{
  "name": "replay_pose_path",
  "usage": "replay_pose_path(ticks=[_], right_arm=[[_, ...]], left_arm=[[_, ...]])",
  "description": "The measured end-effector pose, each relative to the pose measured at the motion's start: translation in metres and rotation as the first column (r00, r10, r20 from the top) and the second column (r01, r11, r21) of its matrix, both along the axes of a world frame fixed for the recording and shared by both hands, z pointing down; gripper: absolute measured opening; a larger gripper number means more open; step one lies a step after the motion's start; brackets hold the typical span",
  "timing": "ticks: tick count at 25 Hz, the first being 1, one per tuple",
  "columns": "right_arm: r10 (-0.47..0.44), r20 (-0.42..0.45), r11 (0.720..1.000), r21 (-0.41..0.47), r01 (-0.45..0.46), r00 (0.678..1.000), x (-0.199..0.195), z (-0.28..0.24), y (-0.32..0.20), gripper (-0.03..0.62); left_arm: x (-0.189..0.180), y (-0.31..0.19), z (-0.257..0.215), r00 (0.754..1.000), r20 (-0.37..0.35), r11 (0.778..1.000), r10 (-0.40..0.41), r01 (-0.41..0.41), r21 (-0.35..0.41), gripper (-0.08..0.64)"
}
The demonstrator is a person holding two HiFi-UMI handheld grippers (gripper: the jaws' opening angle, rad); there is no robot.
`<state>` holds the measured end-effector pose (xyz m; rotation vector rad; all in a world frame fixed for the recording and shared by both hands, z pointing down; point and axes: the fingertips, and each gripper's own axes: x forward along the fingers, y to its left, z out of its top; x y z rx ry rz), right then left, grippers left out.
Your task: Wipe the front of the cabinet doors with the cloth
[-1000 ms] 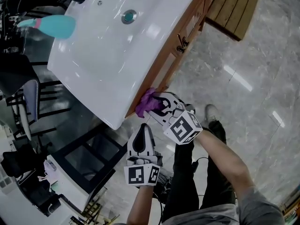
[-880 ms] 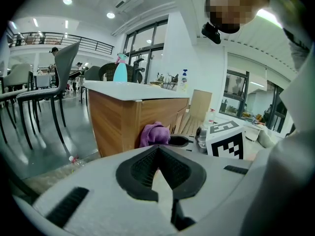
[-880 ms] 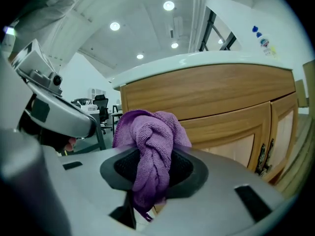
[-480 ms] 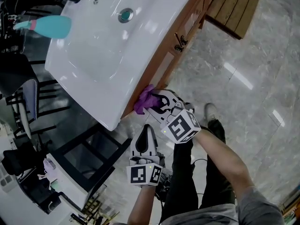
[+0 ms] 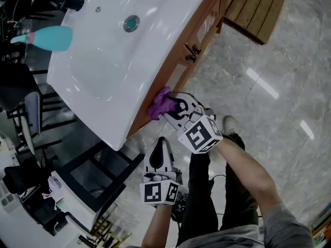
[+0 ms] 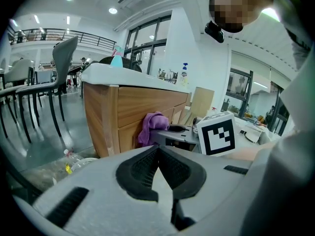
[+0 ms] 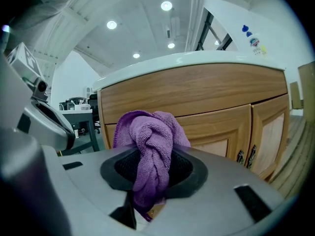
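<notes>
1. The cloth (image 7: pixel 150 151) is purple microfibre w/ a fine looped pile, twisted into a thick rope-like bunch; a looser fold spreads out behind the twist.
2. It is clamped between the jaws of the right gripper (image 7: pixel 150 173), which are closed on its middle; a short tail hangs out below the black pads.
3. In the head view the cloth (image 5: pixel 160 105) is held against the cabinet front (image 5: pixel 204 27), just under the overhanging edge of the basin (image 5: pixel 119 50), near the cabinet's left corner.
4. The cabinet is warm-toned wood w/ horizontal grain; the cabinet doors (image 7: pixel 256 132) are framed w/ recessed panels and are fitted w/ small dark metal handles (image 7: pixel 246 157).
5. The basin is glossy white, w/ a shallow rounded bowl and a round drain (image 5: pixel 131 22); a teal bottle (image 5: pixel 44 37) stands at its far edge.
6. The left gripper (image 6: pixel 158 168) is held low, apart from the cabinet; its ribbed black pads are brought together at the tips w/ nothing between.
7. The floor (image 5: pixel 269 76) is polished grey stone w/ veining and light reflections.
</notes>
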<state>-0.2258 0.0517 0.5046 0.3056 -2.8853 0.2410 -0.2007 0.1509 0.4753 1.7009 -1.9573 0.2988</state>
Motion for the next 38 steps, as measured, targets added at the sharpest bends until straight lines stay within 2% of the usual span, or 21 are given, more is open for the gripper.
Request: replay_pose_path(ticks=[27,32,38], right_arm=[[0.088,-0.018,0.996,-0.008,-0.088,0.996,0.046,0.013,-0.101,0.123],[0.121,-0.008,0.992,-0.044,-0.121,0.993,0.051,0.016,-0.108,0.123],[0.116,-0.021,0.993,-0.027,-0.116,0.993,0.053,0.016,-0.111,0.123]], left_arm=[[0.029,-0.066,0.009,1.000,-0.013,1.000,0.001,-0.002,-0.018,0.008],[0.031,-0.071,0.011,1.000,-0.018,1.000,0.007,-0.007,-0.017,0.008],[0.032,-0.071,0.012,1.000,-0.020,1.000,0.007,-0.008,-0.017,0.008]])
